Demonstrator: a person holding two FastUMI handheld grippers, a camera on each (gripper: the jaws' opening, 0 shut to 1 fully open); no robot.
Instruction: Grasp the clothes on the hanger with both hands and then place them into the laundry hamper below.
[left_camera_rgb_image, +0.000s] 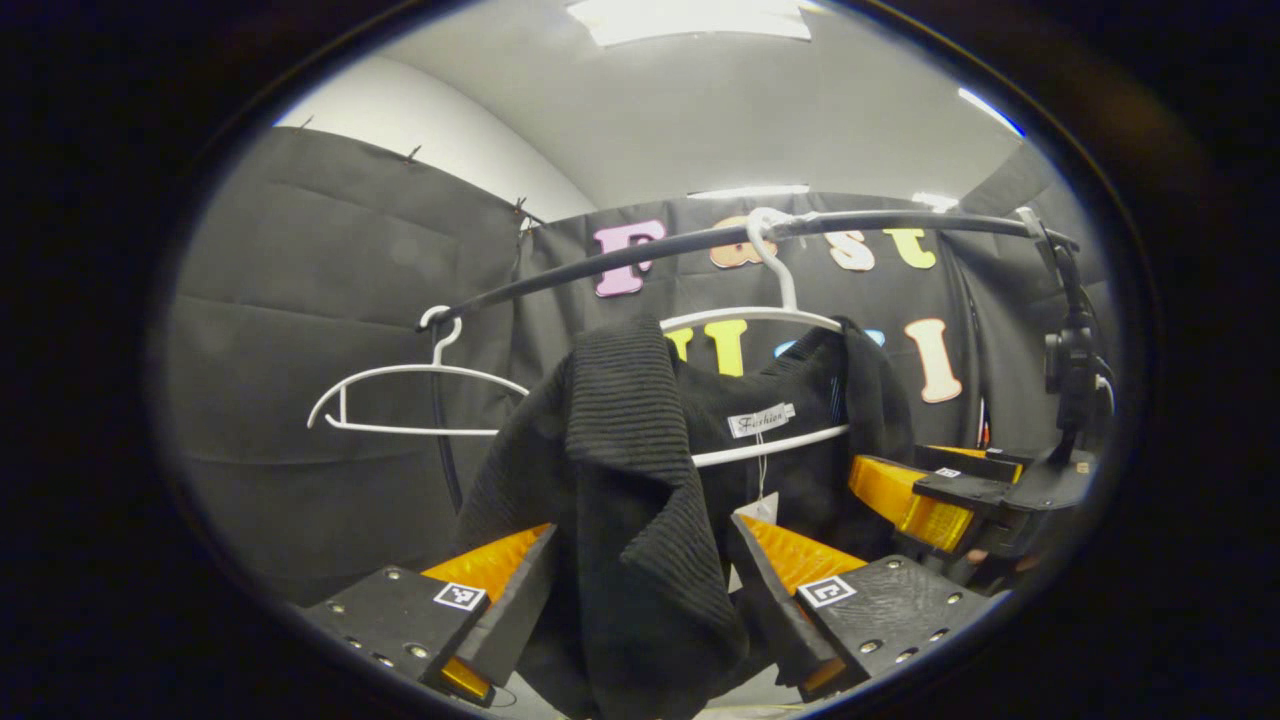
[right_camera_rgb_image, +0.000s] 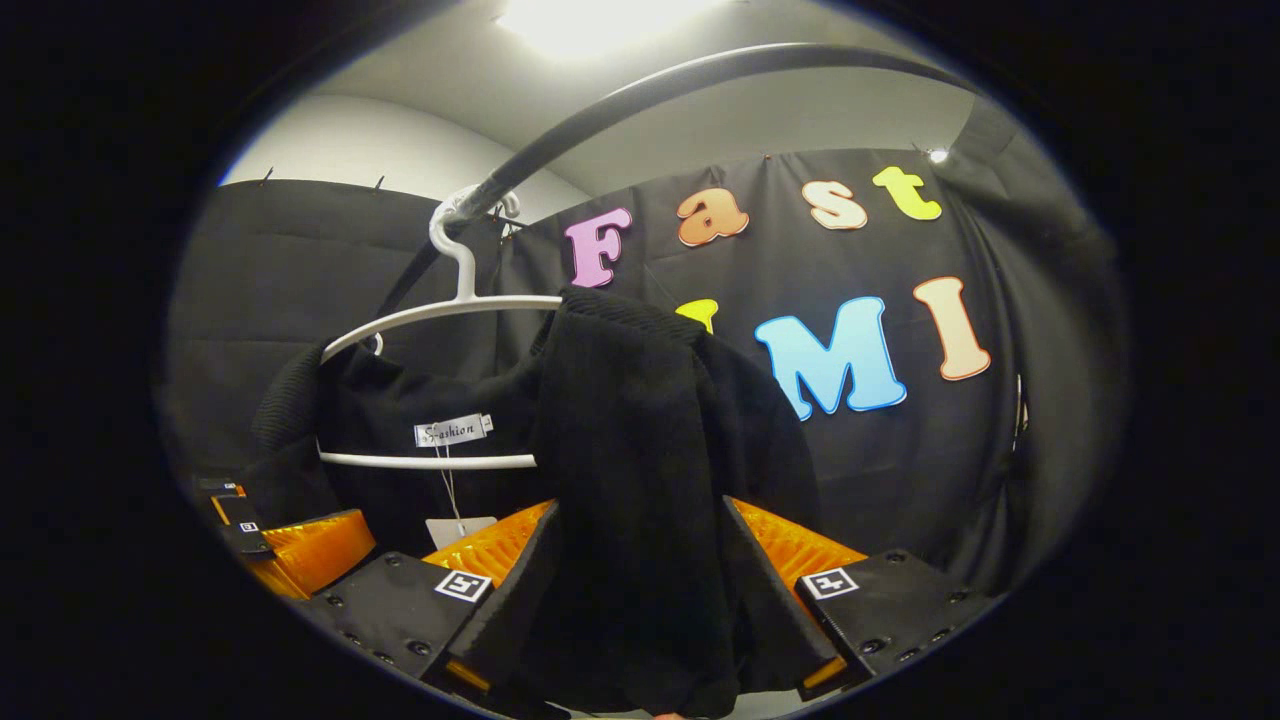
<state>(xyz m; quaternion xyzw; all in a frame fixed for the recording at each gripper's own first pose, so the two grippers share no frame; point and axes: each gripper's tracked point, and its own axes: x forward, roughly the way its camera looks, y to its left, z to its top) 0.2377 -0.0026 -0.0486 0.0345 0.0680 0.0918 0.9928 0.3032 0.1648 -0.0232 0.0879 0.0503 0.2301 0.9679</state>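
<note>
Left gripper (left_camera_rgb_image: 640, 590) straddles the black garment (left_camera_rgb_image: 620, 470), jaws spread. Right gripper (right_camera_rgb_image: 640, 590) likewise, at the hanger's (right_camera_rgb_image: 440, 312) four o'clock.

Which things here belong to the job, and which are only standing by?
Belong to the job:
- black garment
- white hanger that carries it
- left gripper, fingers on either side of one shoulder
- right gripper, fingers on either side of the other shoulder

Standing by:
- empty hanger
- rail
- paper tag on the garment
</note>
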